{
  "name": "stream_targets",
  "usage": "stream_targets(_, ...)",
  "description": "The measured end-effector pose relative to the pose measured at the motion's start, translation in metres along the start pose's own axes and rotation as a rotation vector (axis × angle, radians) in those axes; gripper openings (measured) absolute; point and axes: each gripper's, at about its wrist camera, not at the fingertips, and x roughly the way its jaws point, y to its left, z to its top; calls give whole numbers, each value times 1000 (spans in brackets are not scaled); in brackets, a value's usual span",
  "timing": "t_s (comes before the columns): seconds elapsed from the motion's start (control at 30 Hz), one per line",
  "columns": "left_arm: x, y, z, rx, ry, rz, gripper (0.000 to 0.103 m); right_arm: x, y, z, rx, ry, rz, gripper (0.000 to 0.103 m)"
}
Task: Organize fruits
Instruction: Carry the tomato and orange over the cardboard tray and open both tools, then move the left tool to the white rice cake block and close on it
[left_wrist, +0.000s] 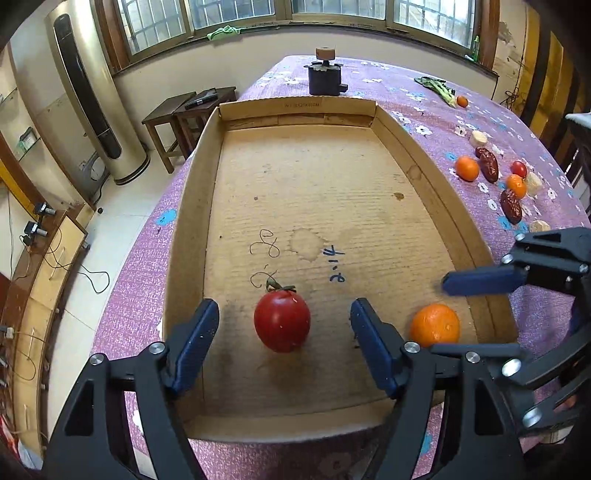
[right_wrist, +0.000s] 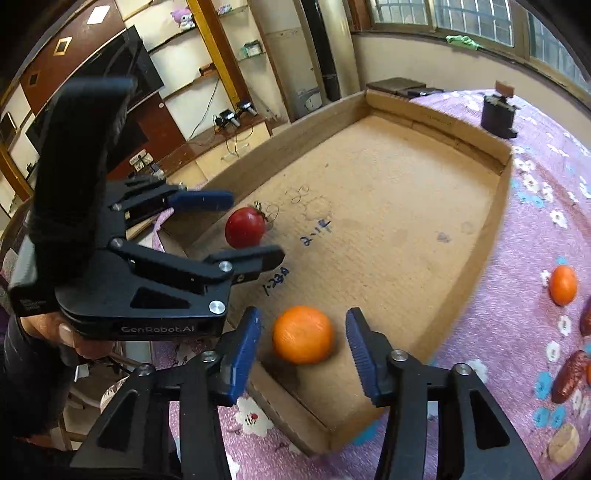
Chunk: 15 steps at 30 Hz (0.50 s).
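A shallow cardboard box (left_wrist: 406, 155) (right_wrist: 495, 155) lies on the purple flowered tablecloth. A red tomato (left_wrist: 282, 320) (right_wrist: 245, 226) rests on the box floor between the open fingers of my left gripper (left_wrist: 284, 332), which does not touch it. An orange (left_wrist: 436, 325) (right_wrist: 303, 334) rests in the box's near right corner between the open fingers of my right gripper (right_wrist: 303, 354), with a gap on each side. In the left wrist view the right gripper (left_wrist: 476, 317) comes in from the right. In the right wrist view the left gripper (right_wrist: 240, 229) shows at left.
More fruit lies on the cloth right of the box: oranges (left_wrist: 467, 168) (right_wrist: 563, 285), red dates (left_wrist: 488, 164), a cherry tomato (left_wrist: 519, 169) and pale pieces (left_wrist: 478, 139). A dark holder (left_wrist: 325, 79) stands beyond the box's far wall. The table's left edge drops to the floor.
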Motion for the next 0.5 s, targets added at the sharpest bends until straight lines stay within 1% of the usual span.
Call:
stream_targets(0.2,-15,-9,3,-3,-30,-22,74,-44,-8,-16,12,-64,-22,50)
stream_targets(0.3,-22,-22,9,6,-50,-48,74,-68,-22,-26,40,-94,-50,51)
stream_targets(0.5,-31,-62,22,45,-76,-123,74,-101,-58,-42,126,-132,-128,51)
